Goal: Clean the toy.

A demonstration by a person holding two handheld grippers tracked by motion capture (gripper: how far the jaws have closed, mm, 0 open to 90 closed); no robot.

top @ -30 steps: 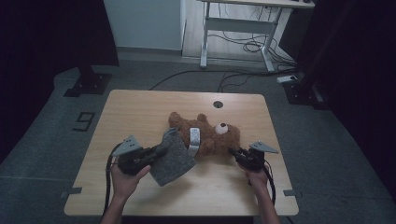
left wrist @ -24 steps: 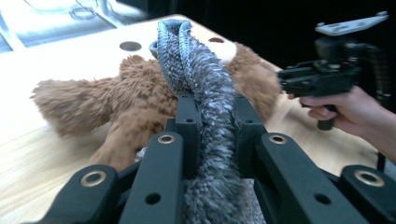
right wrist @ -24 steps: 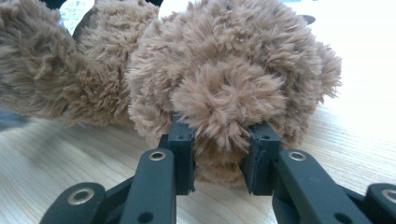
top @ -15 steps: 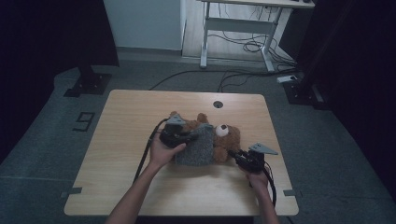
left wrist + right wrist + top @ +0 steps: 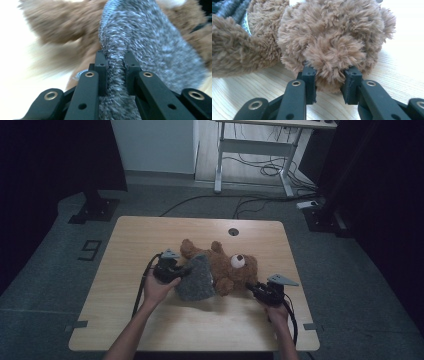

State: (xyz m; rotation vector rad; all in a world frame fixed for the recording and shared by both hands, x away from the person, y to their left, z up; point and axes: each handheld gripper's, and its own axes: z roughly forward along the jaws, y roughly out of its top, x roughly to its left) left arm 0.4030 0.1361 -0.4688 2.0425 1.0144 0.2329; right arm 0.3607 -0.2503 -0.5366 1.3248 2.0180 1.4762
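A brown teddy bear (image 5: 227, 267) lies on its back in the middle of the wooden table (image 5: 150, 235), head towards the right. A grey fuzzy cloth (image 5: 197, 280) is draped over its body. My left gripper (image 5: 184, 271) sits at the cloth's left edge, shut on a fold of it. The left gripper view shows the grey cloth (image 5: 150, 42) pinched between the jaws of the left gripper (image 5: 114, 56), with brown fur behind. My right gripper (image 5: 251, 289) rests on the table by the bear's head. In its own view the right gripper (image 5: 329, 72) is shut on a round furry ear (image 5: 332, 57).
A round cable hole (image 5: 233, 231) sits near the table's far edge. Bare wood lies to the left and along the front. On the floor beyond stand a desk frame (image 5: 260, 150) with loose cables and a dark stand base (image 5: 95, 210).
My left gripper has carried the grey cloth from the table's front left up over the bear's body, then drawn back a little to the left. The right gripper has stayed put.
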